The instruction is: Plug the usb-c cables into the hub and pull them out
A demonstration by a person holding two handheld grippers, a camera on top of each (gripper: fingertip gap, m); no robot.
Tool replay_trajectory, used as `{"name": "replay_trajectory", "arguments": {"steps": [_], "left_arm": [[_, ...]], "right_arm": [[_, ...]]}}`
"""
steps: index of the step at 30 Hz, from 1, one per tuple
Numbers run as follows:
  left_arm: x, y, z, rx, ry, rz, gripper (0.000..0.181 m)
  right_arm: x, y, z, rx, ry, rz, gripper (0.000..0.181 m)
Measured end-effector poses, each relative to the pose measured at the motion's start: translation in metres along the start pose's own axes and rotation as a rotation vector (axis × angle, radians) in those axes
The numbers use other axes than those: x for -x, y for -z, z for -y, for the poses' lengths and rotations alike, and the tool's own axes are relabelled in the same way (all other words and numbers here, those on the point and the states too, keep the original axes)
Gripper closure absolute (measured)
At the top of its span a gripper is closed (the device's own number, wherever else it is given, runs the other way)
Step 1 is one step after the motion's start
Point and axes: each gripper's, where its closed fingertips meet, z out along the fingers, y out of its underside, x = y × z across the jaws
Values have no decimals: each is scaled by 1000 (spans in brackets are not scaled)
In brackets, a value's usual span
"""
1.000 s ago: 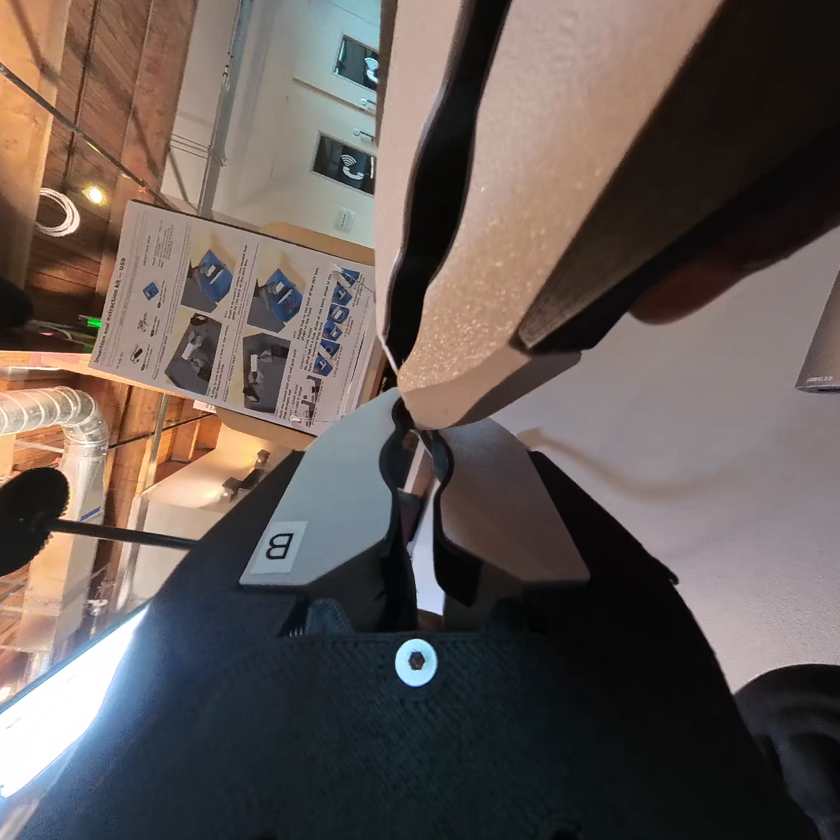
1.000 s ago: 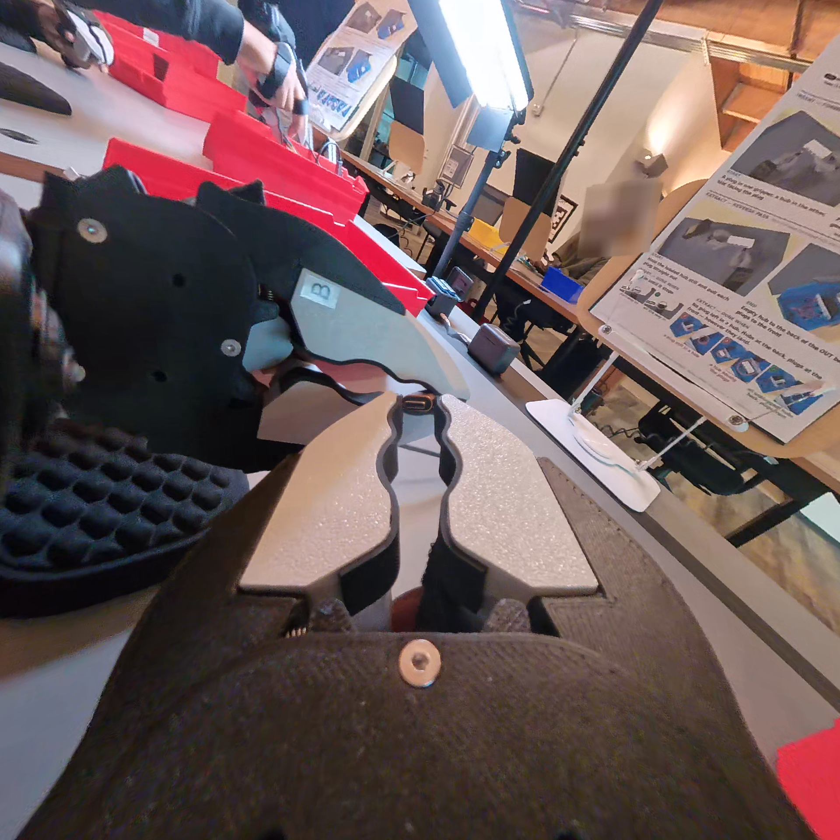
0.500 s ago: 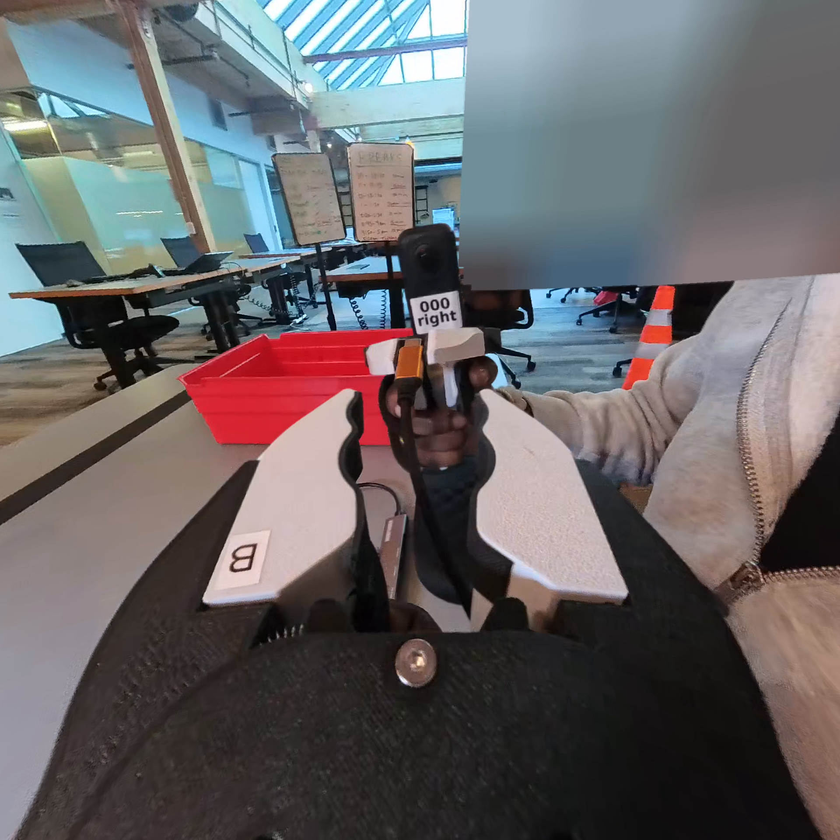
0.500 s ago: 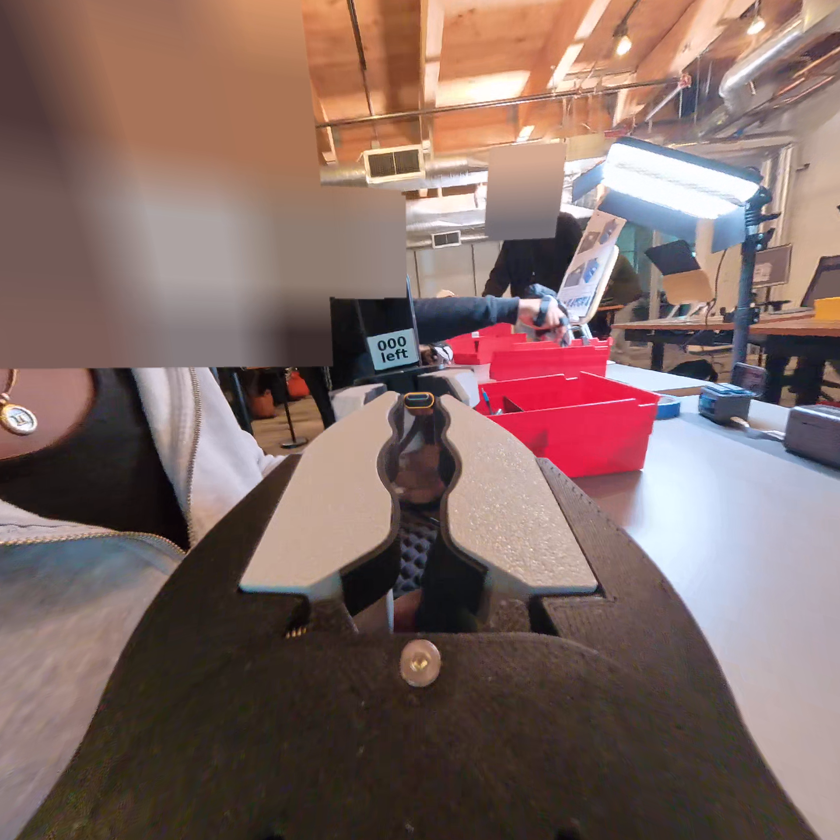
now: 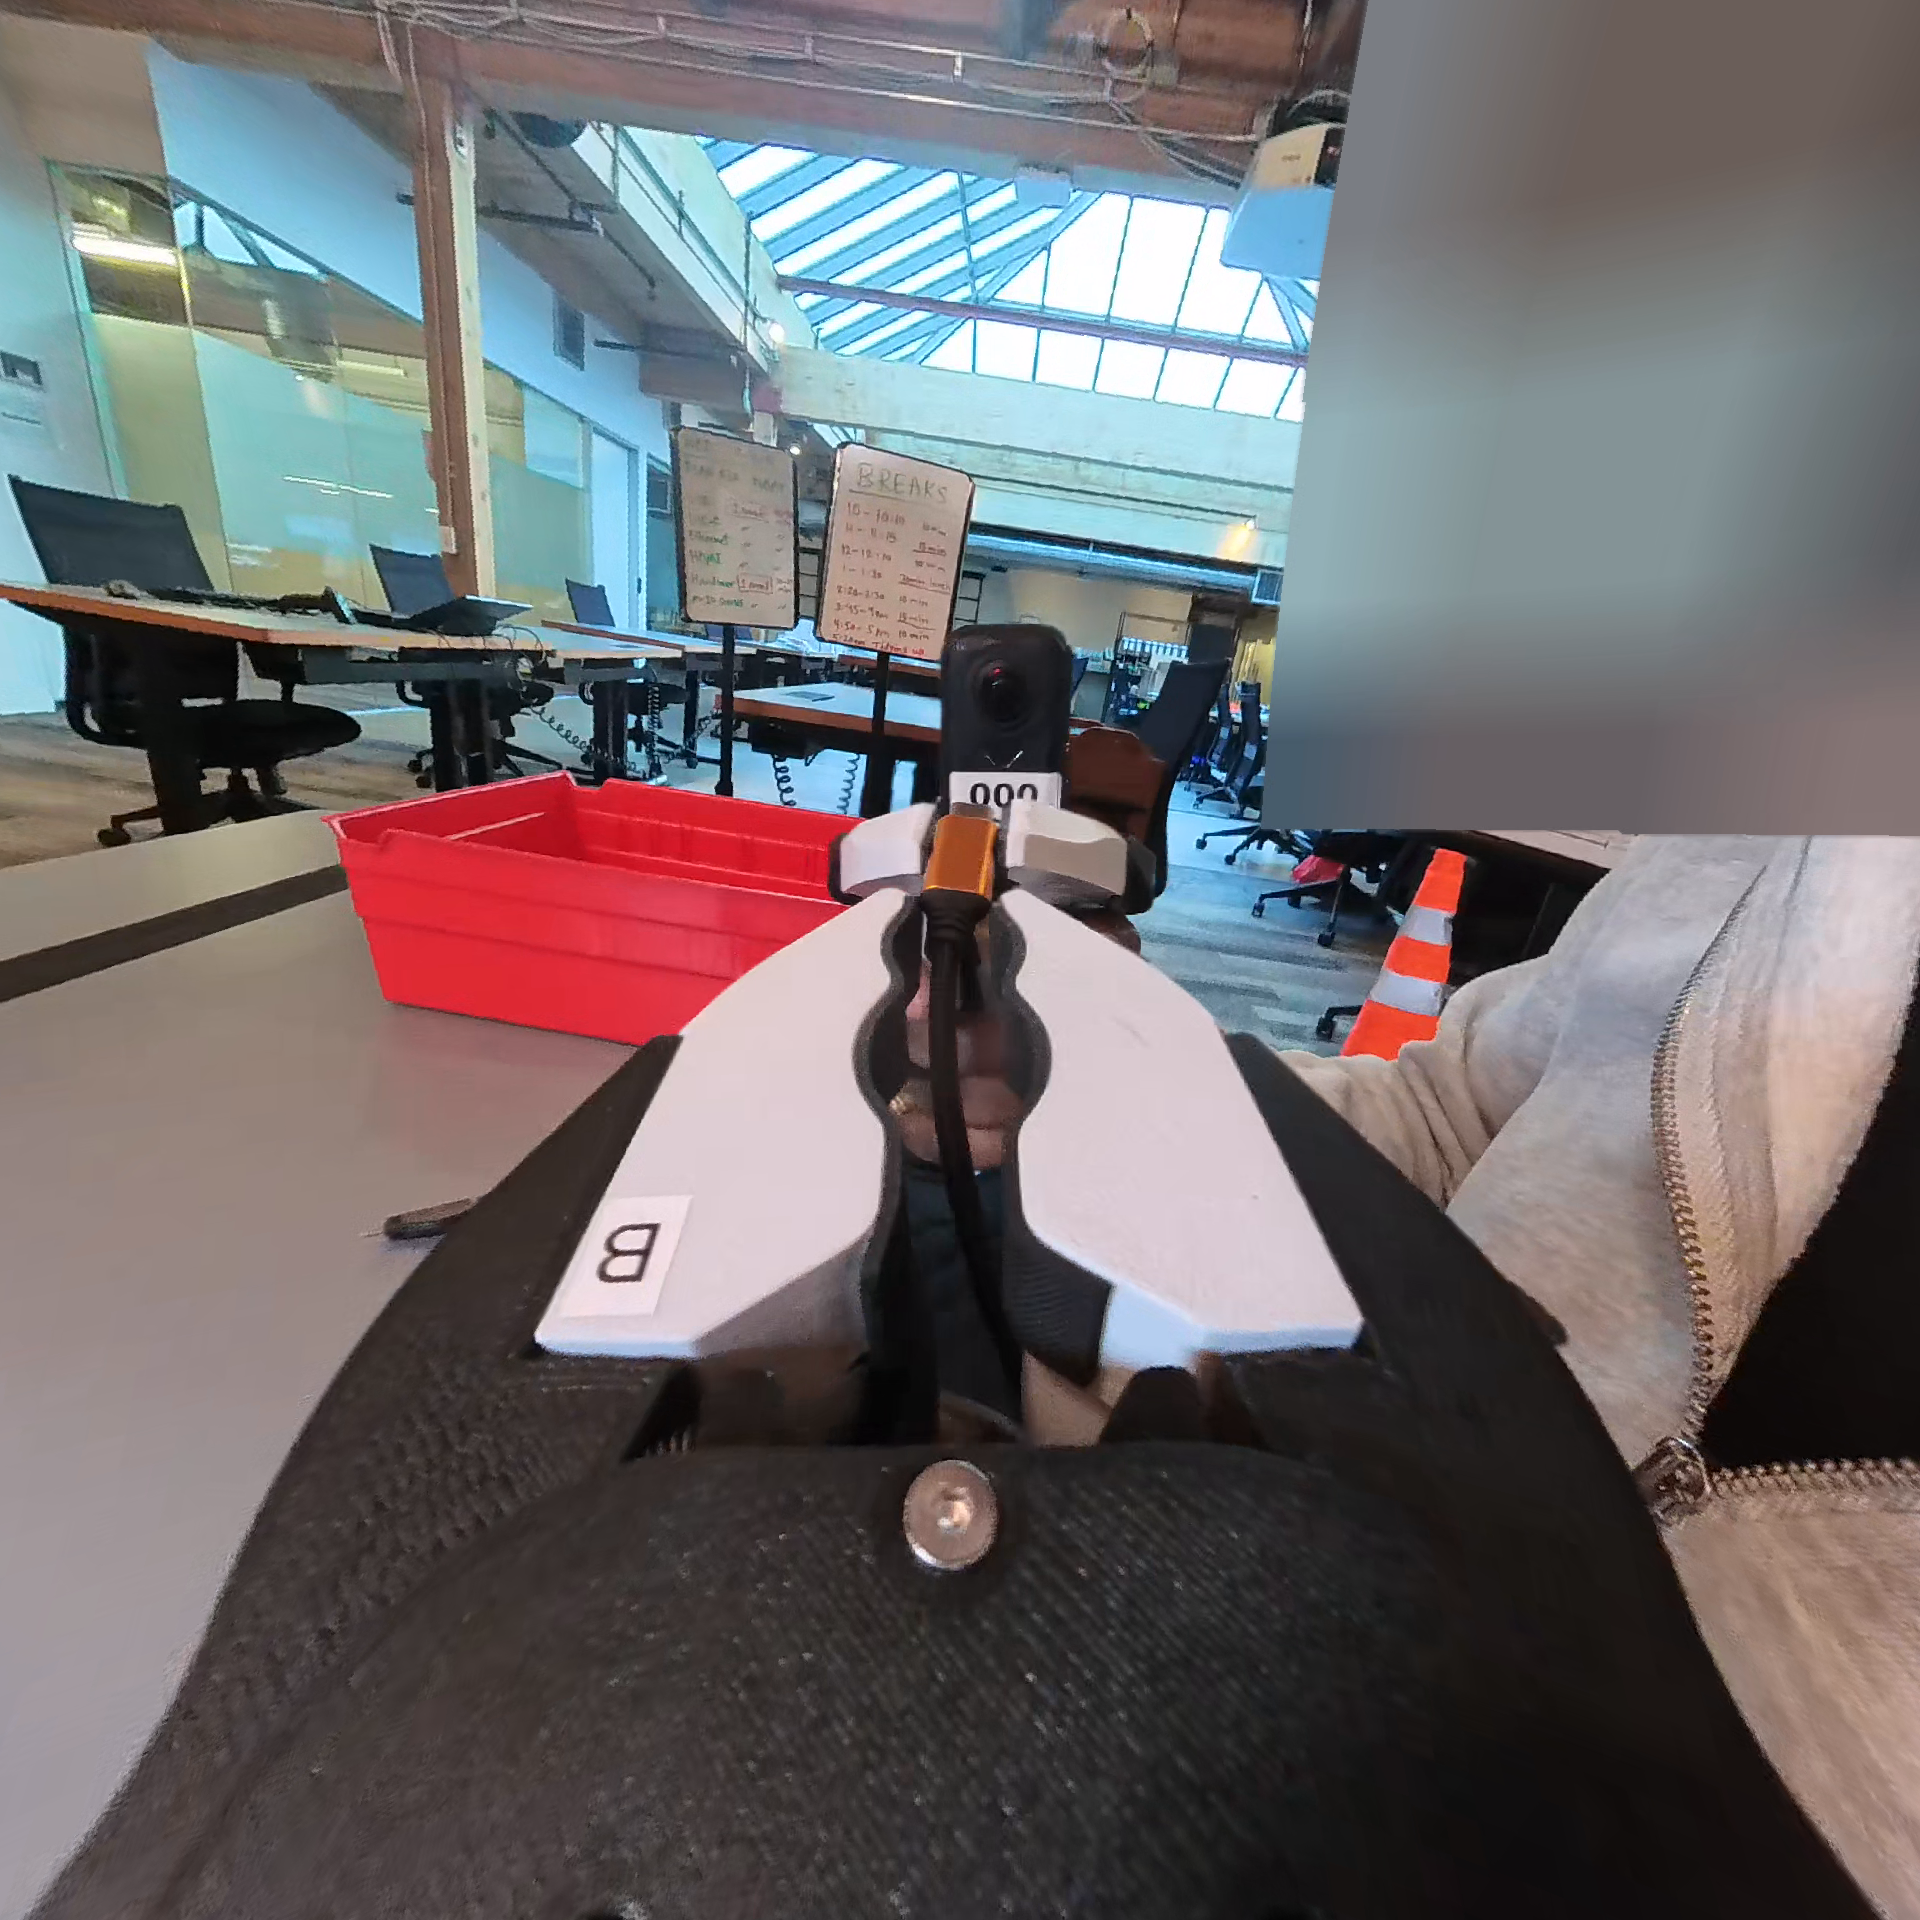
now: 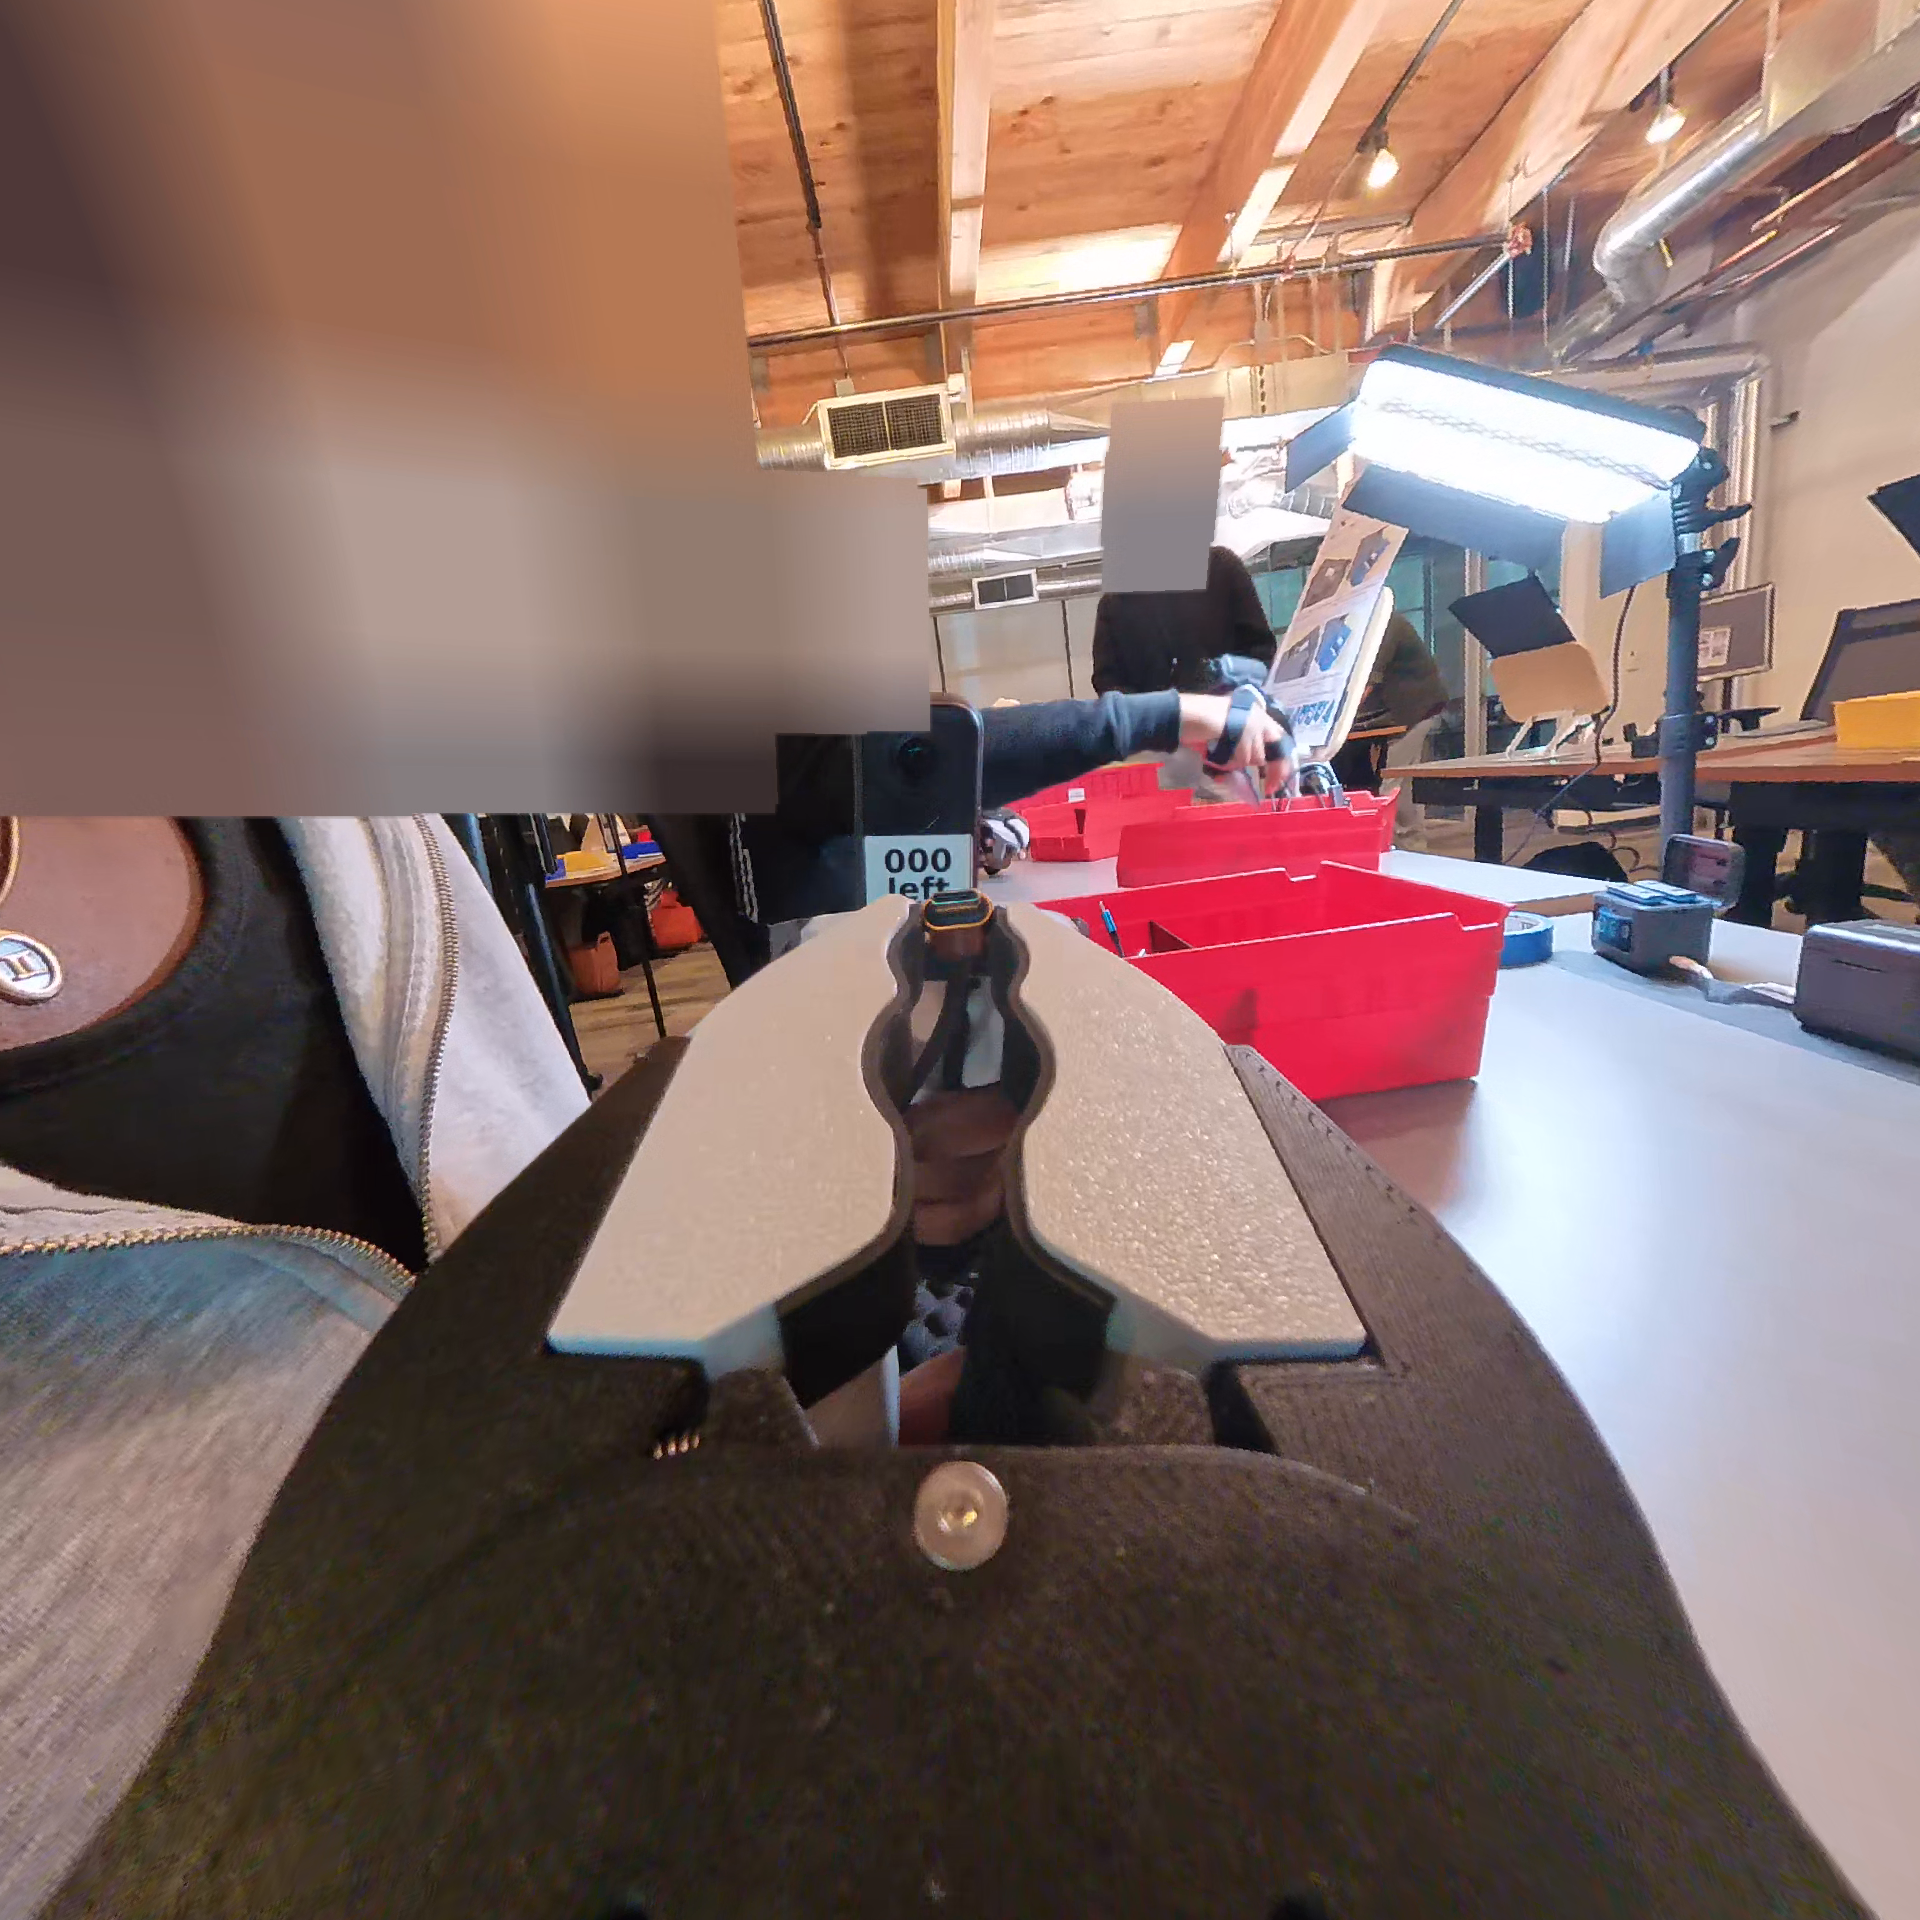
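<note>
The two grippers face each other above the grey table (image 5: 208, 1143). My right gripper (image 6: 957, 928) is shut on an orange USB-C plug (image 6: 956, 910), seen end-on at its fingertips. In the left wrist view the same plug (image 5: 962, 860) sits between the right gripper's white fingertips (image 5: 1070, 850). My left gripper (image 5: 951, 920) is closed on the black cable (image 5: 943, 1039) just behind the plug, and the cable runs back between its fingers. The left gripper's black camera (image 6: 920, 774) shows behind the plug. No hub is visible.
A red bin (image 5: 582, 894) stands on the table beyond the left gripper. Another red bin (image 6: 1299, 966), a blue tape roll (image 6: 1527, 935) and grey boxes (image 6: 1860, 982) lie right of the right gripper. The person's grey hoodie (image 5: 1662, 1091) is close by. A small dark object (image 5: 426, 1214) lies on the table. My two grippers' fingertips are within a few centimetres of each other.
Half a second ago my left gripper was wide open around the hanging cable; now it has closed on it just behind the plug. The right gripper has kept its hold on the plug.
</note>
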Motion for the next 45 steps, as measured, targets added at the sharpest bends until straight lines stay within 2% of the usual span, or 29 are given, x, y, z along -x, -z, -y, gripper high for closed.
{"name": "replay_trajectory", "arguments": {"steps": [4,6,8,12,19,22,23,25,27,29,33,37,45], "left_arm": [[3,3,-8,56,-27,22,170],[7,6,-19,161,-76,59,170],[8,9,-32,294,-152,81,170],[8,12,-45,435,-239,95,170],[8,11,-59,516,-258,72,170],[2,10,-56,470,-303,30,169],[-2,10,-50,408,-337,-1,169],[-11,8,-28,206,-371,-38,152],[-9,8,-14,94,-358,-8,143],[-3,7,-15,98,-372,29,138],[1,3,-16,91,-403,77,144],[-3,1,-27,147,-362,41,151],[-12,2,-26,105,-272,-23,158]], "right_arm": [[-3,2,-9,79,35,-22,170],[-6,7,-19,195,74,-38,169],[-11,12,-27,323,156,-75,154],[-9,21,-42,575,312,-68,158],[-4,26,-57,767,415,12,169],[2,25,-53,715,379,56,169],[6,23,-48,654,352,76,169],[7,21,-39,532,313,86,170],[10,20,-29,415,284,92,170],[9,18,-24,353,272,80,170],[6,17,-25,325,247,74,169],[9,15,-28,330,243,97,170],[13,12,-28,308,242,122,170]]}}
